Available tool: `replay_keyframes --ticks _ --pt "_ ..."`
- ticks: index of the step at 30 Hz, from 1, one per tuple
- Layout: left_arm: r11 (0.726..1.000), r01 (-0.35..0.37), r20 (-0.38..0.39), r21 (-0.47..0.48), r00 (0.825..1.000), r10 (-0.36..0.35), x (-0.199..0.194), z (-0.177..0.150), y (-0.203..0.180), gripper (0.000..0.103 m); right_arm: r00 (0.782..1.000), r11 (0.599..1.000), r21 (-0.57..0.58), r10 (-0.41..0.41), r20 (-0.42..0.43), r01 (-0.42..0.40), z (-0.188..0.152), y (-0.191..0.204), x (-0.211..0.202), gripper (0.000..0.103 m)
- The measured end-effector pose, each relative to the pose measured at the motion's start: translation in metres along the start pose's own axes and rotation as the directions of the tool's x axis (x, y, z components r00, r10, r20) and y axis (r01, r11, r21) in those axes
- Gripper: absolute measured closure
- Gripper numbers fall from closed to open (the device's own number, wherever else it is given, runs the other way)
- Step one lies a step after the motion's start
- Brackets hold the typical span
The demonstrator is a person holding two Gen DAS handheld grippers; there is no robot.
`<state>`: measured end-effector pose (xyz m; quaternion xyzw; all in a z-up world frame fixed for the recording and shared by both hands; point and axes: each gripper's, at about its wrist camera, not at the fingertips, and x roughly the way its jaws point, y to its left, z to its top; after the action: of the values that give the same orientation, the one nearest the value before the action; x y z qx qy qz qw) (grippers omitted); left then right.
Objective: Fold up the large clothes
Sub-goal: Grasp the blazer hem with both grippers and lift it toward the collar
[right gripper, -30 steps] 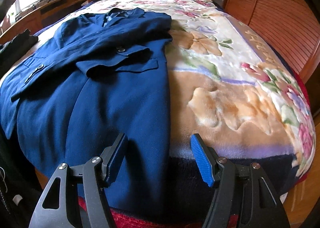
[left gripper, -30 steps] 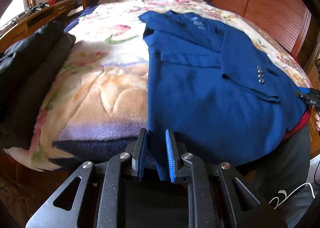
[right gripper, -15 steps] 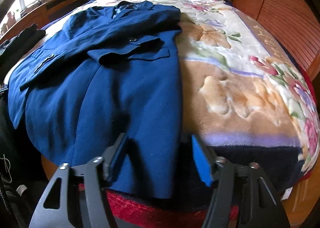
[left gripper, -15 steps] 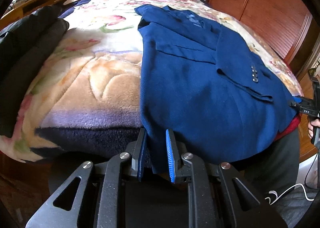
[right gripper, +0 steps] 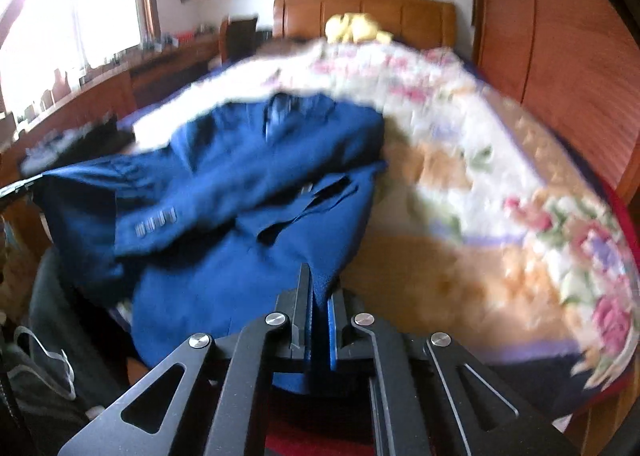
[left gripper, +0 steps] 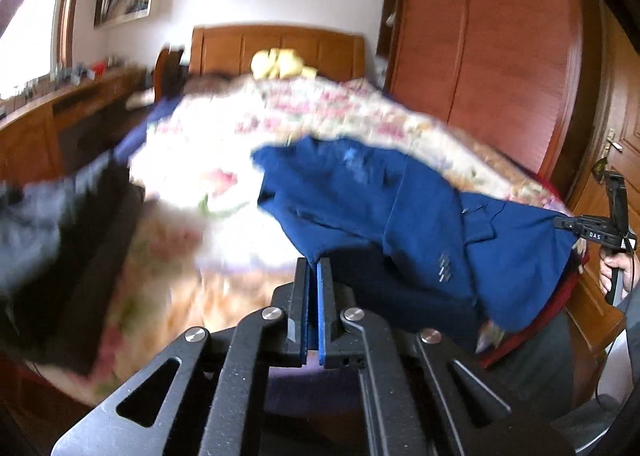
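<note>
Our left gripper (left gripper: 313, 268) is pinched tight on the near edge of the blue jacket (left gripper: 360, 192); our right gripper (right gripper: 316, 276) is clamped on that edge too (both views are blurry); just past our fingers the jacket hangs lifted over the flowery blanket (right gripper: 500, 184); far beyond sits a yellow soft toy (right gripper: 352, 30).

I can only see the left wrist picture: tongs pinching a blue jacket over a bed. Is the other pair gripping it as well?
Observer: Yes. The right wrist view shows the right tongs shut on the blue jacket, its hem pinched between the pads.
Operator: What is on the bed past the jacket on that side?
Observer: Only the blanket, with pink roses printed at its near right corner.
</note>
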<state>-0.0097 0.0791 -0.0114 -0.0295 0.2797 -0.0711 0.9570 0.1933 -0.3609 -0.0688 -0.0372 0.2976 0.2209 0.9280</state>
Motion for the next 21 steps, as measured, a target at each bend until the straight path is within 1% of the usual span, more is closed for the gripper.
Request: replay_keyframes --ticks 3,5,10,15,19,21 --pt "1.0 -0.003 0.067 0.027 0.998 0.002 -0.018 0.025 -0.01 0.1 0.998 1.0 0.002 0.015 0.054 -0.015 0.017 0.0 -0.024 0.098" --pt "1.0 0.003 0.104 0.028 0.995 -0.006 -0.03 0.038 -0.01 0.1 0.996 1.0 -0.011 0.023 0.085 -0.023 0.024 0.002 -0.039 0.098" --pt "0.999 -0.003 0.192 0.046 0.981 -0.006 -0.061 0.069 -0.012 0.1 0.984 0.999 -0.029 0.019 0.18 -0.014 0.039 0.003 -0.082 0.099" --pt "0.997 -0.009 0.278 0.075 0.96 -0.012 -0.089 0.101 -0.014 0.1 0.961 0.999 -0.047 0.012 0.278 0.001 0.045 0.007 -0.134 0.099" --pt "0.994 -0.021 0.331 0.108 0.943 -0.016 -0.109 0.12 -0.02 0.1 0.936 0.998 -0.056 0.008 0.353 0.012 0.051 0.002 -0.176 0.099" --pt "0.991 -0.039 0.349 0.131 0.937 -0.01 -0.112 0.131 -0.023 0.1 0.928 0.997 -0.066 -0.007 0.373 0.034 0.054 0.0 -0.192 0.099"
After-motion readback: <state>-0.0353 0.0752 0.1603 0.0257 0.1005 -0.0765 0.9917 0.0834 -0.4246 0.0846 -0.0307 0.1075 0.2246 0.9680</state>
